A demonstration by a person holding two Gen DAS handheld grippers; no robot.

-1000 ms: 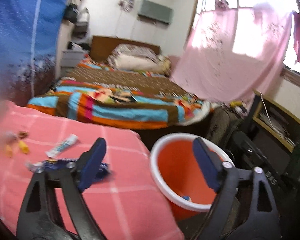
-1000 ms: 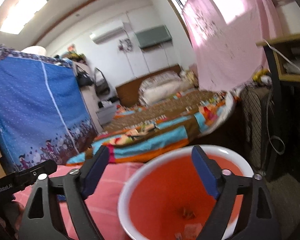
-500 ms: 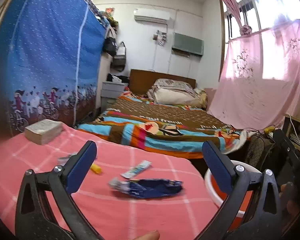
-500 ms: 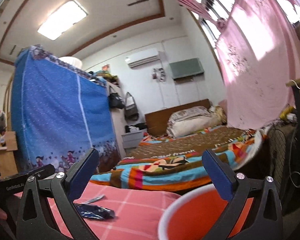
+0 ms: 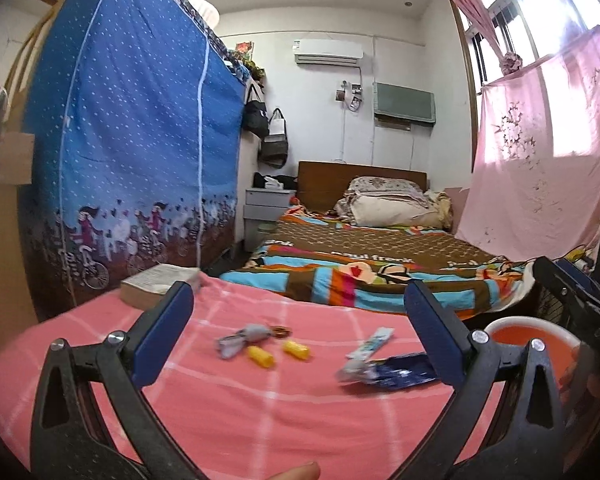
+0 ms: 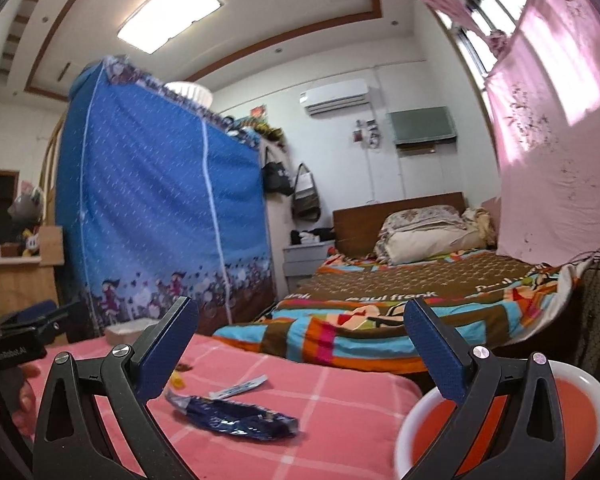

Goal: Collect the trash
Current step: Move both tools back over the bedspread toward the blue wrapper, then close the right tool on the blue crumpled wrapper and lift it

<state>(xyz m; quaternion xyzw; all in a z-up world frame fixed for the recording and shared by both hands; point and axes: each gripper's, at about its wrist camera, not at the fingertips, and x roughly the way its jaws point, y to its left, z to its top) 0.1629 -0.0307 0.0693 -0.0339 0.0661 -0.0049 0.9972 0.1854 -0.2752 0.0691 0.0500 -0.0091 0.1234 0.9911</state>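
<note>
- The bench cloth [image 5: 260,412] is salmon pink, crossed by a thin white check.
- The wrapper [image 6: 236,420] is dark blue and shiny.
- Two small capsules [image 5: 260,356] are yellow.
- The slim sachet [image 5: 370,344] is white with blue print.
- The bin [image 6: 580,384] is orange inside, with a white rim.
- The wardrobe cover [image 5: 132,128] is blue with white dots.
- The bedspread [image 5: 360,276] has brown, turquoise and orange stripes.
- The curtain [image 5: 540,152] is pale pink.

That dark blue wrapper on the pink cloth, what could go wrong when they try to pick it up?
The blue wrapper lies flat on the soft checked cloth, so the open right gripper might pinch cloth with it. The white sachet lies close by and could be nudged. The orange bin sits past the cloth's edge; a dropped wrapper may miss it.
</note>
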